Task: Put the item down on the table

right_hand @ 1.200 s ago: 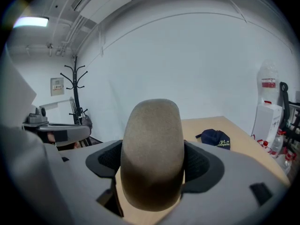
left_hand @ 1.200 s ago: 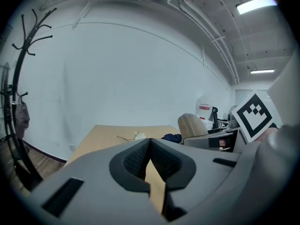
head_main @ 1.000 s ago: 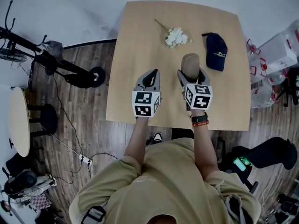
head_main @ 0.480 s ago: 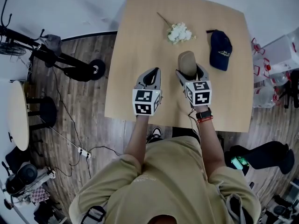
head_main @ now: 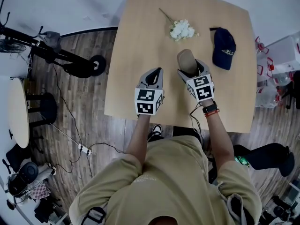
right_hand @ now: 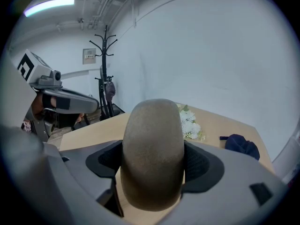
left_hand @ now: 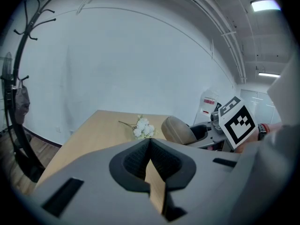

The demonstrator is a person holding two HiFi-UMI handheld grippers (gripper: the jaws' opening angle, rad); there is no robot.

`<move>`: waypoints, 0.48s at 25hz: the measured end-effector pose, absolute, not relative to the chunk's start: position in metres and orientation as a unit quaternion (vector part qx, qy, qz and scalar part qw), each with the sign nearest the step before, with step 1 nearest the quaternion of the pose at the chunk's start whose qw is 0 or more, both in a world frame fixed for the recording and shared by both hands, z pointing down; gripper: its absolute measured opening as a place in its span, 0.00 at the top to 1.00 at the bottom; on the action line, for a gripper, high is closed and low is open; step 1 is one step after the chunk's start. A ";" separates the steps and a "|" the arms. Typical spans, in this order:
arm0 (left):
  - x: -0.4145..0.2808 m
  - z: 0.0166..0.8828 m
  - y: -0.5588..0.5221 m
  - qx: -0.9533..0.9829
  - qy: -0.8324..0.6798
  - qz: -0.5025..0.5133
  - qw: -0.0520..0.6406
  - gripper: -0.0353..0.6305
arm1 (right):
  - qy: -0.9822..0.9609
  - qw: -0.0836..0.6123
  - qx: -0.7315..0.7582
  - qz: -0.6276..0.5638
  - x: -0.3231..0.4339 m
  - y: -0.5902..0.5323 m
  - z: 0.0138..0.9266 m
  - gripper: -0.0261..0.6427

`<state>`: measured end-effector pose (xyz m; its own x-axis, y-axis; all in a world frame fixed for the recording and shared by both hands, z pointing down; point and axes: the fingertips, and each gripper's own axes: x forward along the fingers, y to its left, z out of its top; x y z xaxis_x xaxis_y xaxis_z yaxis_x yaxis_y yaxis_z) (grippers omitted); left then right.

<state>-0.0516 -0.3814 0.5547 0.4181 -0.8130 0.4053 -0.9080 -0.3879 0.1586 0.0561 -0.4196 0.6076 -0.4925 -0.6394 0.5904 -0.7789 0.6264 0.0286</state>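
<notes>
One light wooden table (head_main: 140,41) stands on a dark plank floor (head_main: 79,111). Over its near half two grippers are side by side. The left gripper (head_main: 153,77) has its jaws pressed together, with nothing between them. The right gripper (head_main: 191,69) has its jaws clamped on the sides of a tan, rounded oblong item with a matte grainy surface (head_main: 186,60), which sticks out forward past the jaws, above the wood; I cannot tell if it touches. Farther away lie a dark navy fabric cap (head_main: 223,48) at the right and a small bunch of white flowers (head_main: 182,30) near the middle.
</notes>
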 end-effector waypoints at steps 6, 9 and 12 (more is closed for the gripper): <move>-0.045 0.565 -0.384 0.823 -0.518 0.139 0.188 0.91 | -0.863 0.316 0.380 0.106 0.053 -0.426 0.624 0.37; -0.043 0.569 -0.384 0.823 -0.516 0.142 0.190 0.91 | -0.869 0.325 0.361 0.097 0.051 -0.428 0.630 0.37; -0.040 0.573 -0.386 0.823 -0.514 0.145 0.192 0.91 | -0.874 0.338 0.341 0.081 0.049 -0.430 0.634 0.37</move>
<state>-0.0403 -0.3858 0.5728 0.4294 -0.7910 0.4358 -0.9022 -0.3978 0.1668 0.0487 -0.4303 0.6341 -0.5395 -0.5406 0.6455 -0.6500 0.7547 0.0888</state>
